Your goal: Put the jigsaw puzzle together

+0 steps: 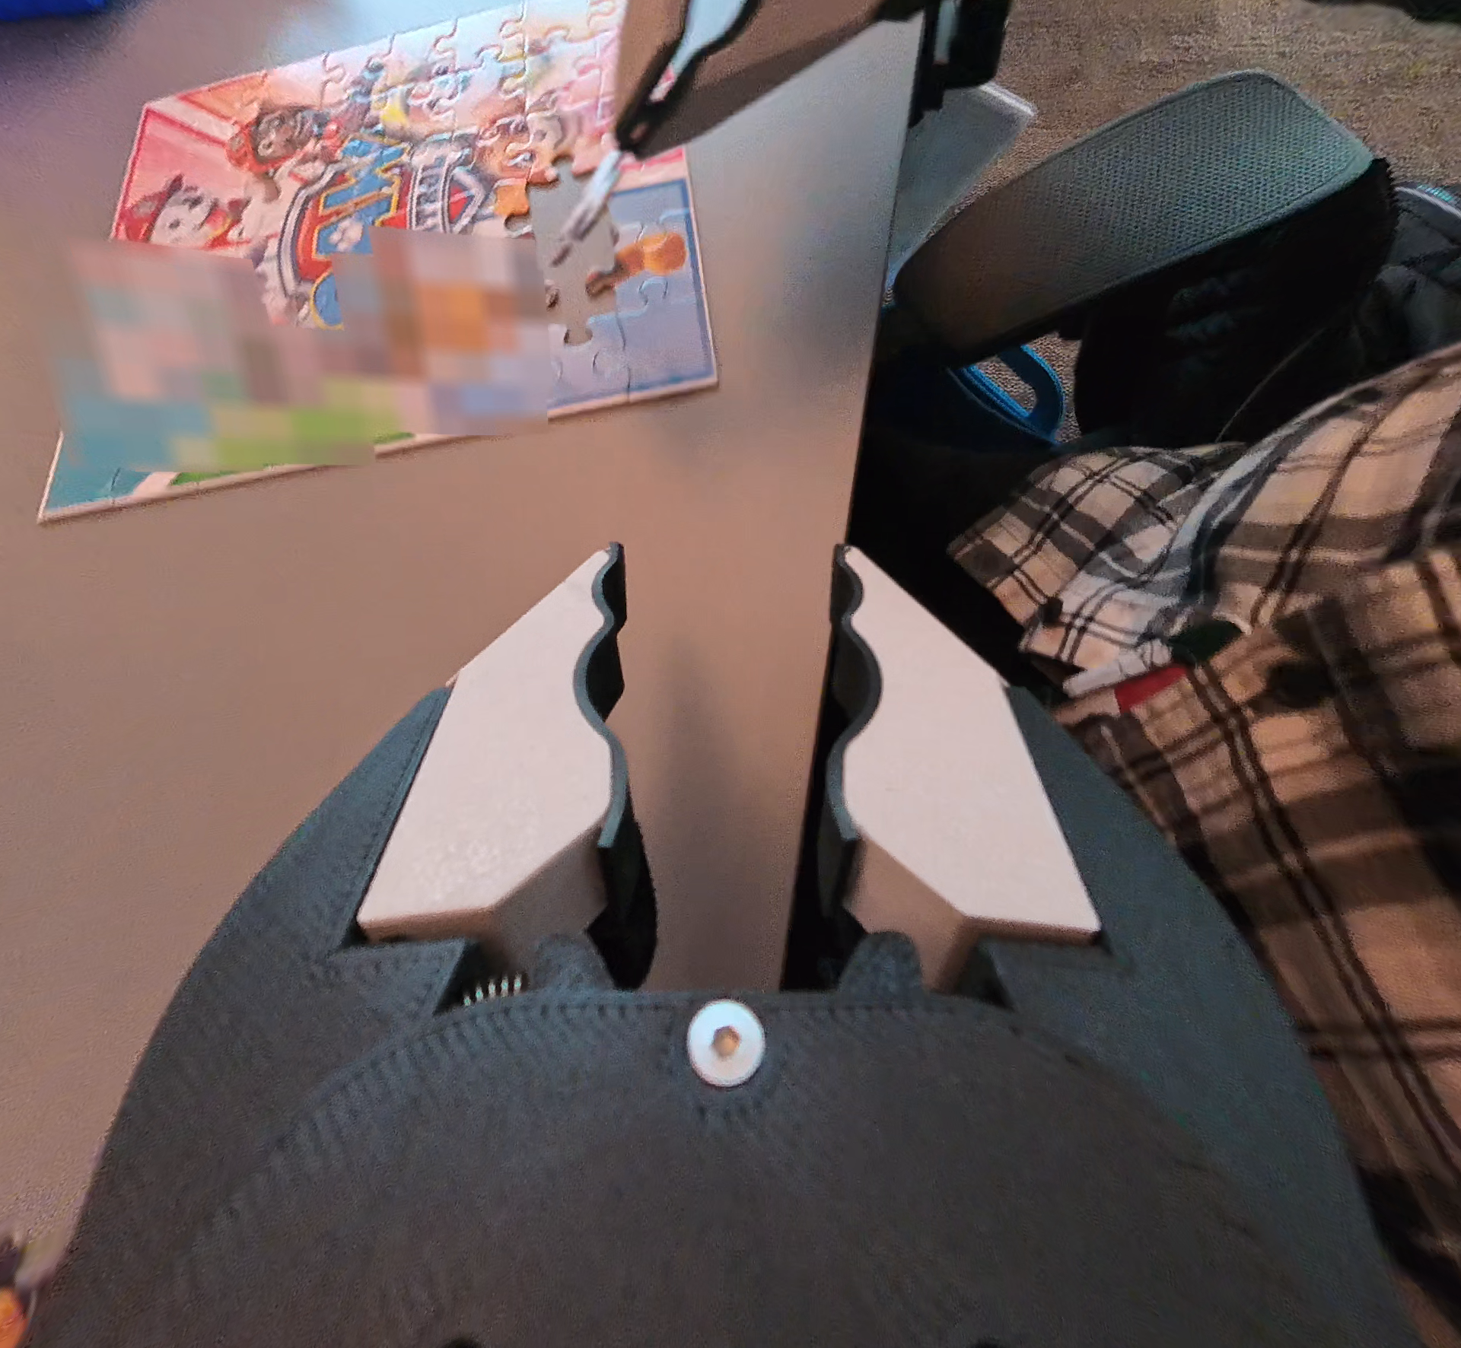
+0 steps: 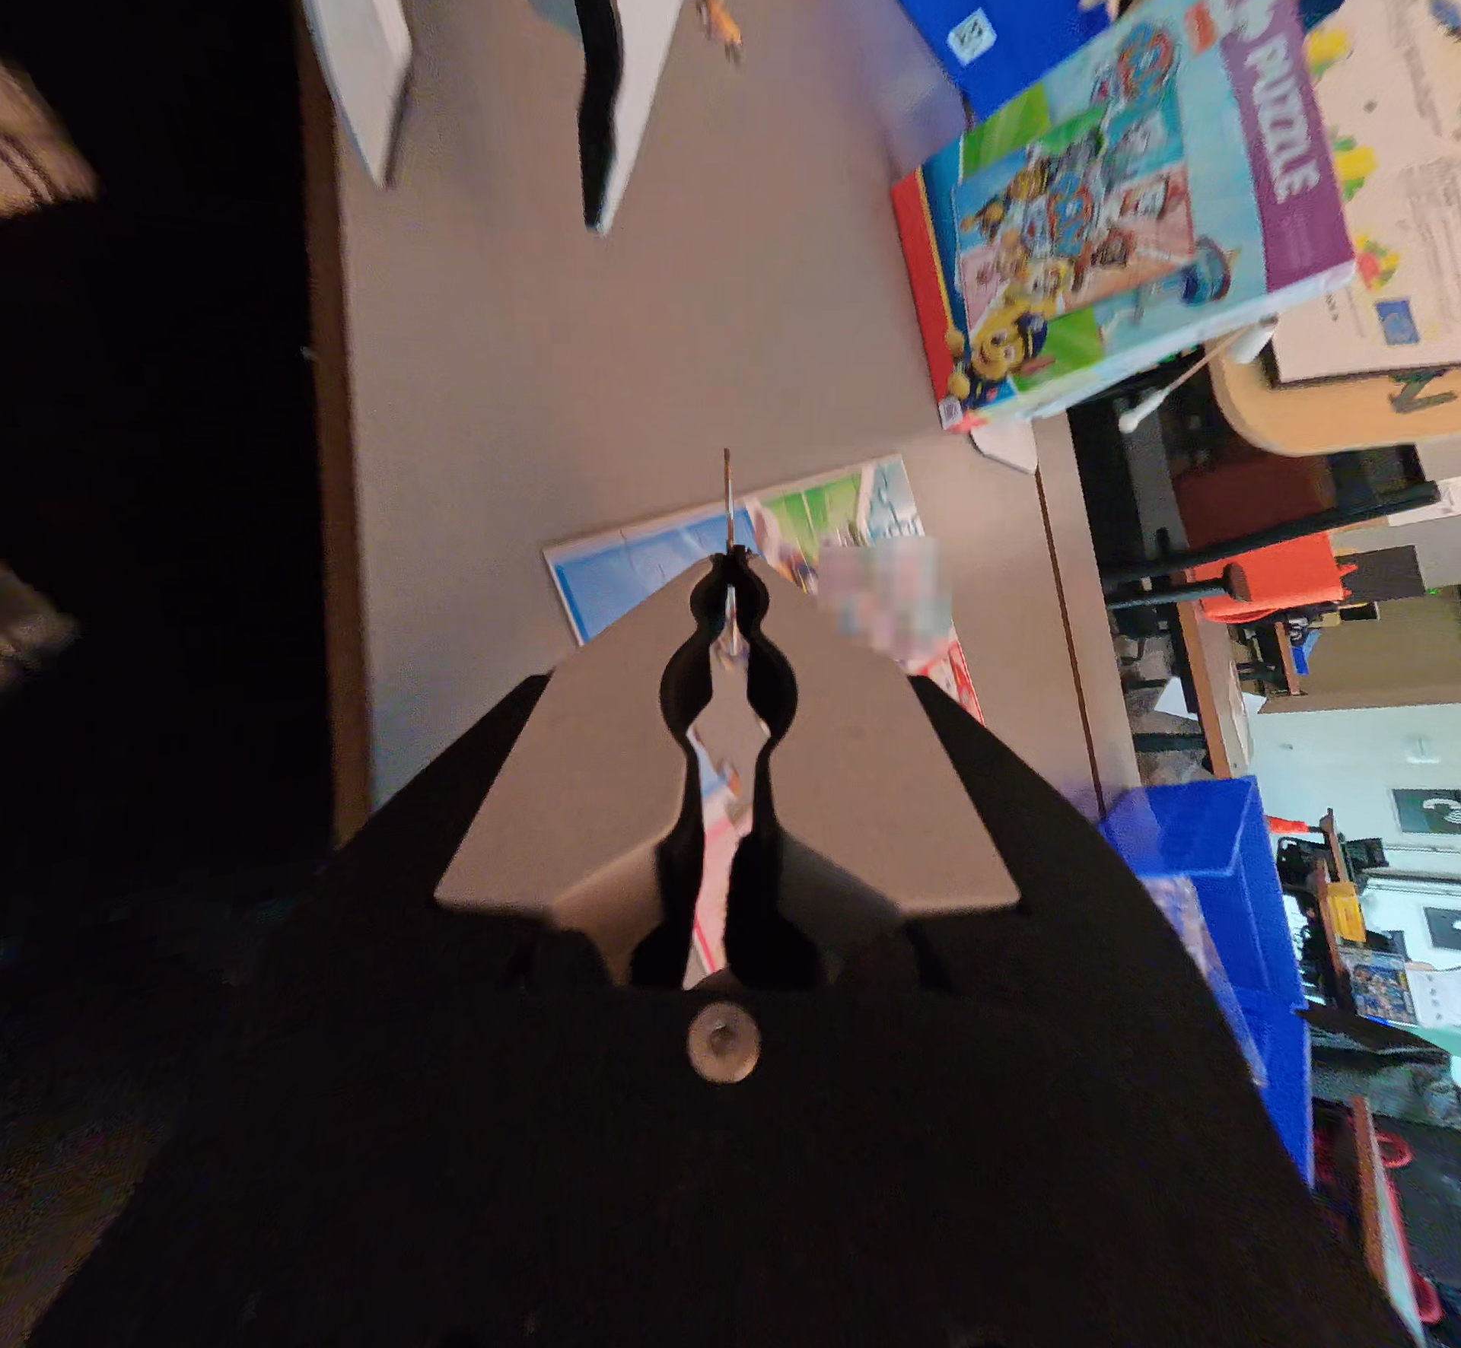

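Two wrist cameras, each looking forward along its own fingers.
Left view looks down from near the surface (image 1: 395, 678) edge toward the puzzle (image 1: 411, 219), farther off. Right view, rolled sideways, sits close above the puzzle (image 2: 632, 567), facing the box (image 2: 1123, 203). Both share puzzle and surface.

A grey table (image 1: 395, 678) carries the nearly complete jigsaw puzzle (image 1: 443, 148) and puzzle box (image 2: 1123, 203).

You see the jigsaw puzzle (image 1: 379, 243) lying flat on the tabletop (image 1: 474, 638), a colourful cartoon picture, almost complete. One gap (image 1: 573, 259) stays open near its right side. A loose piece (image 2: 728, 512) hangs edge-on above it, pinched in your right gripper (image 2: 731, 559).
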A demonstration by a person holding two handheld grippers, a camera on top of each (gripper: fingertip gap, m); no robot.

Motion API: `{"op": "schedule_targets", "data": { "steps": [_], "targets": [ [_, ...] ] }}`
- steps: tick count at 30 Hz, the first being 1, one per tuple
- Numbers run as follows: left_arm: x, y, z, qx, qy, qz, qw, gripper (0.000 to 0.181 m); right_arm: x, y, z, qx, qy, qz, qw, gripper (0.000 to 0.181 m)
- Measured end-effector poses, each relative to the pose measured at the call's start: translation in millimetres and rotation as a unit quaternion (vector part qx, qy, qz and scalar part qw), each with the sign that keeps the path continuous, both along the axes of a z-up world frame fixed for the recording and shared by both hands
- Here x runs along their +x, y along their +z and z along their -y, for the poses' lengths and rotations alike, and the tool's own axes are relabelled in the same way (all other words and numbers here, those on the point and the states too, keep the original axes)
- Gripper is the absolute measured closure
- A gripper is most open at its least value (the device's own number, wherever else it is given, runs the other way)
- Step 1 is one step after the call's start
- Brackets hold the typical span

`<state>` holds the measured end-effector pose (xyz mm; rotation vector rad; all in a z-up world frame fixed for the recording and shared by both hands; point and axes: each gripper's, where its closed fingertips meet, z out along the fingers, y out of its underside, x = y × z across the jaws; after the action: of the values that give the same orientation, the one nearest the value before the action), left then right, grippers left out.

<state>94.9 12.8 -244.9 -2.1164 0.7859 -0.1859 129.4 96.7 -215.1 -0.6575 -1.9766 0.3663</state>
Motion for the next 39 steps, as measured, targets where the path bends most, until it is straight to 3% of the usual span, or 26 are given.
{"op": "schedule_targets", "data": {
  "steps": [3,7,12,23,27,32,34,37,39],
  "targets": [
    [22.4,-1.2,-26.5,-0.004,-0.026,-0.004,1.000,0.131,3.8,-8.8,-40.5,0.014,0.009,0.033,0.999,0.181],
    [48.3,-17.6,-58.9,-0.015,-0.062,-0.050,0.997,0.132,3.2,-25.8,-67.4,0.036,0.033,0.077,0.996,0.181],
    [62.3,-31.7,-67.2,-0.066,-0.097,-0.033,0.993,0.139,3.2,-42.7,-74.9,0.023,0.065,0.094,0.993,0.181],
    [34.9,-28.1,-75.6,-0.104,-0.080,-0.033,0.991,0.136,12.1,-56.9,-86.9,-0.004,0.099,0.158,0.982,0.173],
    [38.5,-22.3,-89.6,-0.096,-0.085,-0.032,0.991,0.135,8.7,-51.2,-91.4,-0.007,0.083,0.166,0.983,0.152],
    [42.1,-18.8,-106.2,-0.091,-0.088,-0.031,0.991,0.132,18.4,-48.8,-93.8,-0.018,0.078,0.198,0.977,0.147],
    [41.1,-17.3,-108.9,-0.090,-0.086,-0.031,0.992,0.131,22.4,-42.6,-92.0,-0.040,0.074,0.203,0.976,0.150],
    [31.7,-11.5,-104.7,-0.088,-0.072,-0.023,0.993,0.131,8.1,-29.4,-93.4,-0.088,0.034,0.174,0.980,0.179],
    [15.7,-5.8,-98.1,-0.082,-0.050,-0.015,0.995,0.131,0.2,-39.0,-92.8,-0.121,0.011,0.185,0.975,0.181]
  ]
}}
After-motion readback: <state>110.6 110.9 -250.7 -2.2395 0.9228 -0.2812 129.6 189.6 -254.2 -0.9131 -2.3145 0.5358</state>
